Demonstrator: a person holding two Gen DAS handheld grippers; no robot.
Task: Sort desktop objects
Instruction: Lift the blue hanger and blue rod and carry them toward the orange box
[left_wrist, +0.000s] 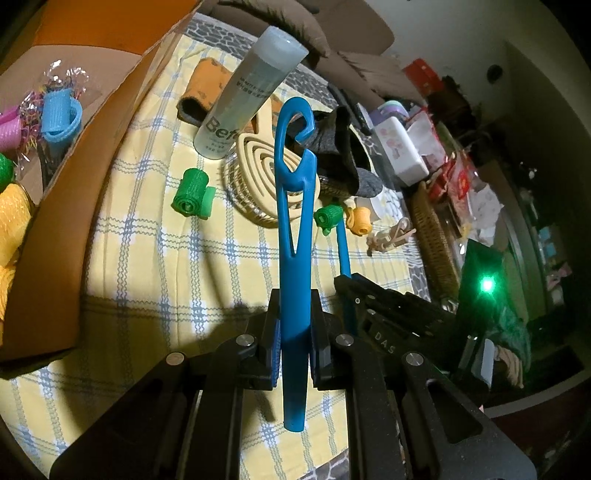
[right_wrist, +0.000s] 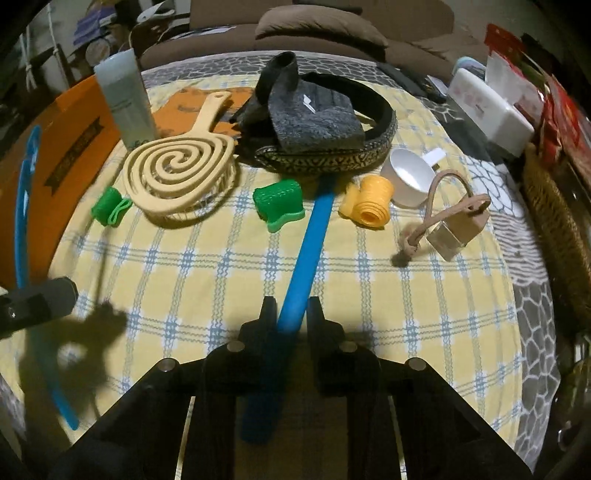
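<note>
Between the left tool's (left_wrist: 294, 328) pads, a long blue plastic hooked stick (left_wrist: 293, 236) is standing clamped near its plain end. Another blue plastic stick (right_wrist: 308, 243) is lying between the right tool's (right_wrist: 291, 314) narrowed fingers; contact is unclear. Both are looking light, stiff, slippery.

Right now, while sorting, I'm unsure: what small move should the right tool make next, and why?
Probably lift the right tool a little: its jaws look closed on the blue stick, lying between the green roller and yellow roller; dragging could knock them.
</note>
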